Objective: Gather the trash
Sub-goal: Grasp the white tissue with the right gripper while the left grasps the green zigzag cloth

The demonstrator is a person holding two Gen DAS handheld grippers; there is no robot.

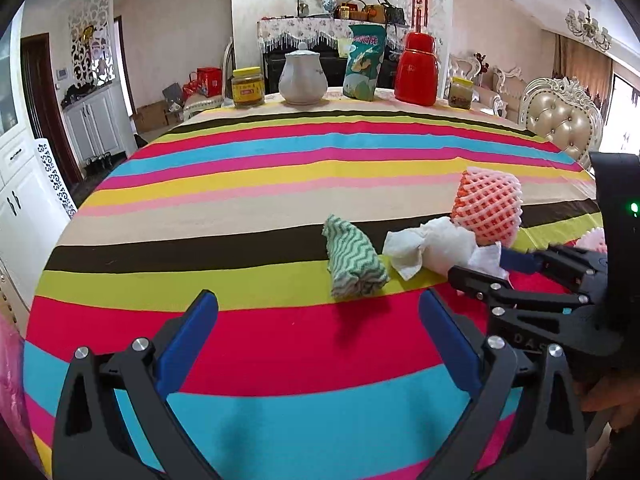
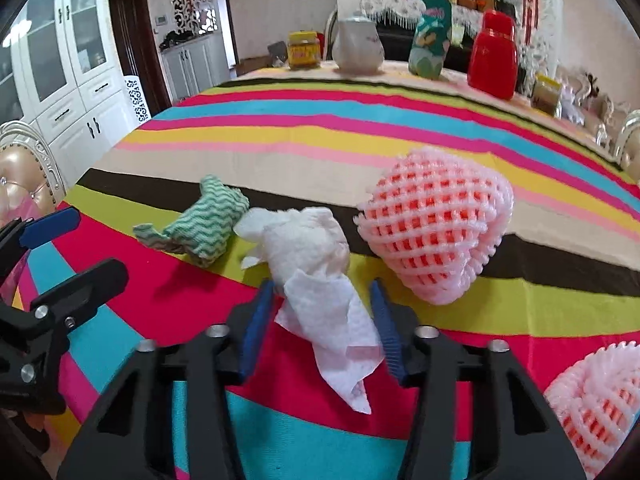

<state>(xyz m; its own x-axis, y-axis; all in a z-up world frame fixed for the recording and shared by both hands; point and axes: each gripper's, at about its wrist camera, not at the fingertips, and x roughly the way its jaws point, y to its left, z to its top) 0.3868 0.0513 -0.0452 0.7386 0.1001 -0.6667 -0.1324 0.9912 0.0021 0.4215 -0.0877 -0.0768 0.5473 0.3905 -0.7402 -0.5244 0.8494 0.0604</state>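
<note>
A striped tablecloth (image 1: 256,208) in bright bands covers the whole table, and everything else sits on it. Along the far edge stand a white teapot (image 1: 301,78), a red thermos (image 1: 416,69), a green snack bag (image 1: 365,62) and two yellow-lidded jars (image 1: 248,88). Nearer the cameras, a pink foam fruit net (image 2: 436,224) lies on the dark and lime stripes, with a second foam net (image 2: 596,396) at the lower right edge of the right wrist view. The left gripper (image 1: 318,322) hovers above the red stripe with its jaws spread wide and nothing between them. The right gripper (image 2: 322,312) has its jaws apart on either side of a crumpled white tissue (image 2: 316,256), whose loose tail lies between the blue pads (image 2: 256,324) without being pinched. Just left of the tissue lies a rolled green-and-white zigzag cloth (image 2: 200,226), near it but not clearly touching.
</note>
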